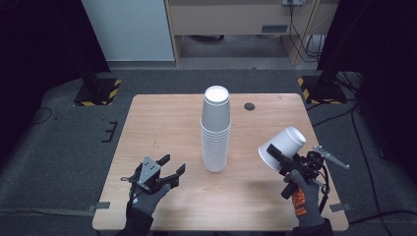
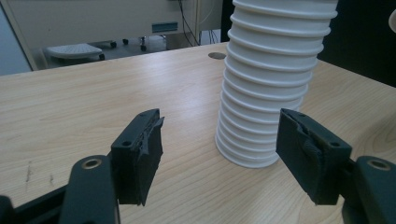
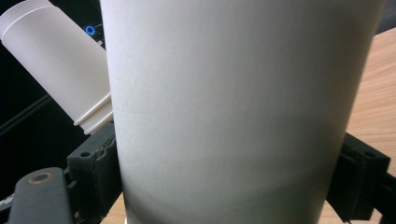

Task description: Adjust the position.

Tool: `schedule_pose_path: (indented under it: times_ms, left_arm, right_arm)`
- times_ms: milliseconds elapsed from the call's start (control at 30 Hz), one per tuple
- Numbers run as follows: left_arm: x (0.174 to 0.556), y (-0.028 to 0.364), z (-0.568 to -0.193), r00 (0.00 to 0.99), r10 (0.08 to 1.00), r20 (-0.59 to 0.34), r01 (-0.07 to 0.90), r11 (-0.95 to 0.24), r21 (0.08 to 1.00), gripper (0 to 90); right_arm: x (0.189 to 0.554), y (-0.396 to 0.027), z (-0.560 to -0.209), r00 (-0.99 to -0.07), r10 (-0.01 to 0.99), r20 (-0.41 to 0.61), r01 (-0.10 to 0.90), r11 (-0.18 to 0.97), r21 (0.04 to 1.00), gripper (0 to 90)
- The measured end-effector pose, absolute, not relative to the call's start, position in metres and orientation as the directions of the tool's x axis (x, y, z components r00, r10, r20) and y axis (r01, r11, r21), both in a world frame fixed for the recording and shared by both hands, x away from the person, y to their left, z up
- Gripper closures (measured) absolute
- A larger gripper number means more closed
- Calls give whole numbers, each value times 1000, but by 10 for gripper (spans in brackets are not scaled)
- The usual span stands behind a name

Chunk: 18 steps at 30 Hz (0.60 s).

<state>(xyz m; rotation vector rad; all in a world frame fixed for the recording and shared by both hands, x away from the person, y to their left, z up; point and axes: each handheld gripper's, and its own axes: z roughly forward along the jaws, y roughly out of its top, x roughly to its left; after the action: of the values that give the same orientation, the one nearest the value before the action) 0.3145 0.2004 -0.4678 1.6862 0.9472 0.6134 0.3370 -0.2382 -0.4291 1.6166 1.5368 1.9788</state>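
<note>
Right tongs (image 1: 273, 156) clamp single cup (image 1: 282, 147); left tongs (image 1: 173, 164) wide open, empty, near cup stack (image 1: 216, 130).

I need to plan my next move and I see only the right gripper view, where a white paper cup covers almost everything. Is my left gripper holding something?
Observer: No. The left gripper is open, with nothing between its jaws.
Operator: Where is it compared with the stack?
Observer: In the high view it hovers over the table to the left of the stack of paper cups, not touching it.
Operator: And is the stack upright?
Observer: Yes, it stands upside down, rims toward the table, near the table's middle.
Operator: How is my cup tilted?
Observer: The paper cup in the right gripper lies tilted, its bottom up and away from you.
</note>
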Motion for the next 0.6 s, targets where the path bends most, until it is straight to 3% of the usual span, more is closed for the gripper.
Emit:
schedule_pose_path:
  times_ms: [600]
  left_arm:
    - [310,169,-468,634,773,-41,276,-177,945,345]
  right_arm:
    - [338,-242,-437,-385,629,675,472,-495,730,145]
